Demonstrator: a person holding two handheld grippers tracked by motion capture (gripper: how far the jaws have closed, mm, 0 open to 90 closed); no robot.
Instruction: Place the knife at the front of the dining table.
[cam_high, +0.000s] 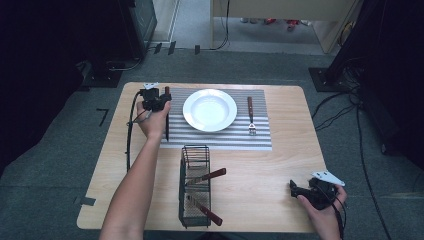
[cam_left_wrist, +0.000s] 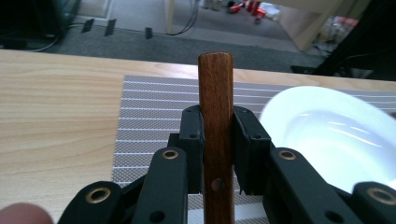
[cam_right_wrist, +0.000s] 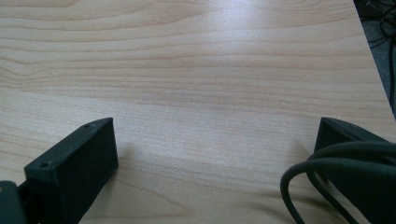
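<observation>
My left gripper (cam_high: 156, 101) is shut on the brown wooden handle of a utensil (cam_high: 167, 117), which lies along the left strip of the striped placemat (cam_high: 260, 141), just left of the white plate (cam_high: 210, 110). In the left gripper view the handle (cam_left_wrist: 215, 79) sticks out forward between the two black jaws of the left gripper (cam_left_wrist: 218, 135), with the plate (cam_left_wrist: 336, 135) to the right. Near the table's front right corner, my right gripper (cam_high: 296, 188) rests low and open. The right gripper (cam_right_wrist: 215, 140) has bare wood between its widely spread jaws.
A fork (cam_high: 251, 117) with a wooden handle lies on the placemat right of the plate. A black wire caddy (cam_high: 195, 186) stands at the front middle of the table with two wooden-handled utensils in it. The right gripper's cable (cam_right_wrist: 327, 163) curls beside its jaw.
</observation>
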